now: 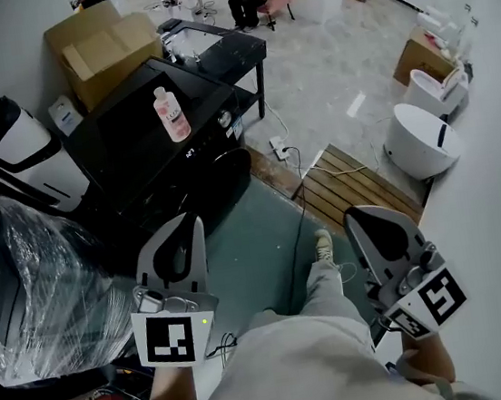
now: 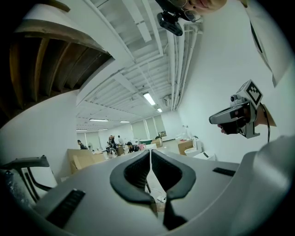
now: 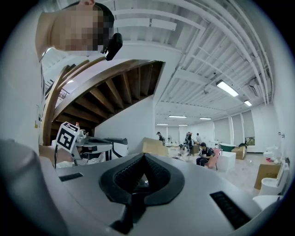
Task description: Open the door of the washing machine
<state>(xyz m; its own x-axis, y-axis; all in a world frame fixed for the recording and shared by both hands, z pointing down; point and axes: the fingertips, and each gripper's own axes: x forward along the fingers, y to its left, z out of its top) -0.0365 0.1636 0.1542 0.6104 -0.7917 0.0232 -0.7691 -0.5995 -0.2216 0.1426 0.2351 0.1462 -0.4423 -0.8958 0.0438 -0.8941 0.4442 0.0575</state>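
Left gripper (image 1: 191, 224) and right gripper (image 1: 355, 217): fingers pressed together, nothing between them. Black washing machine (image 1: 187, 171) is ahead of the left gripper, well apart, door closed. Pink bottle (image 1: 170, 113) sits on its top.

Open-plan test lab or workshop; stacked cardboard boxes (image 1: 106, 44); black washing machine (image 1: 183, 171); plastic-wrapped appliance (image 1: 33, 287); ceiling strip lights (image 3: 229, 88); bare grey floor (image 1: 326, 75).
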